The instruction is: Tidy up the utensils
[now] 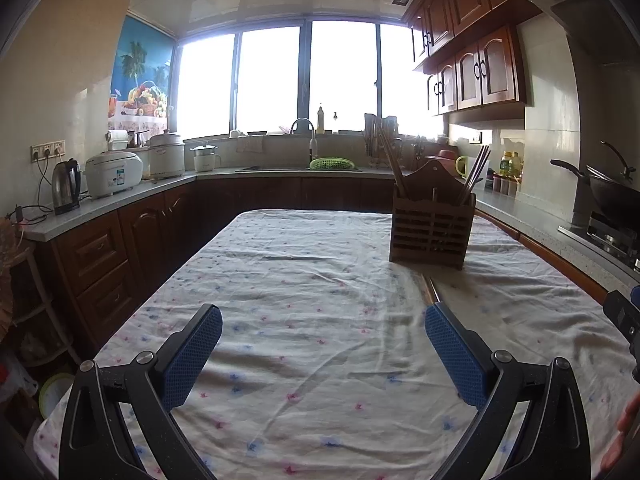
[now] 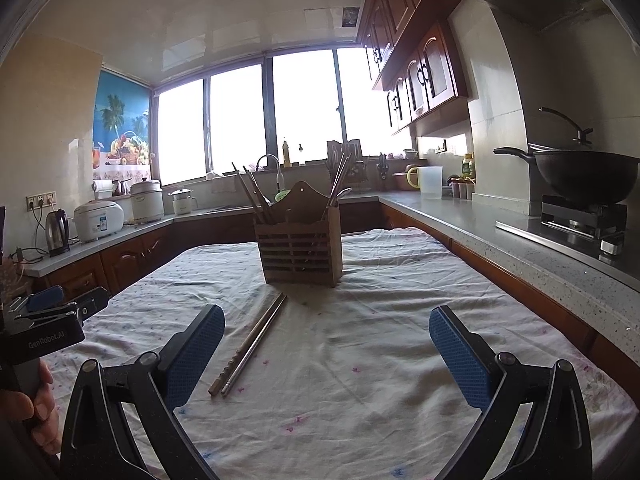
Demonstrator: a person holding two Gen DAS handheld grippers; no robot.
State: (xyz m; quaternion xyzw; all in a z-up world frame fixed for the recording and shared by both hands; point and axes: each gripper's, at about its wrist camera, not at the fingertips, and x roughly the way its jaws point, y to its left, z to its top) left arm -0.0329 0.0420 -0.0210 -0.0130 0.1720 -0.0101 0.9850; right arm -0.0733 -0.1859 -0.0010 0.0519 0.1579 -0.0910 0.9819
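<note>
Your right claw [image 2: 326,354] is spread and empty, as is your left claw [image 1: 323,354]. The chopsticks [image 2: 250,346] lie loose on the table [image 2: 400,380], just ahead-left of the right claw. The holder [image 2: 299,246] stands beyond, likely their destination.

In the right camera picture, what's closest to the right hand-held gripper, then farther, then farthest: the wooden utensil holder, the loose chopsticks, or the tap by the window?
From the right hand-held gripper:
1. Loose chopsticks, lying on the tablecloth just ahead, toward its left finger.
2. Wooden utensil holder, standing upright mid-table beyond them.
3. Tap, far back at the sink under the window.
</note>
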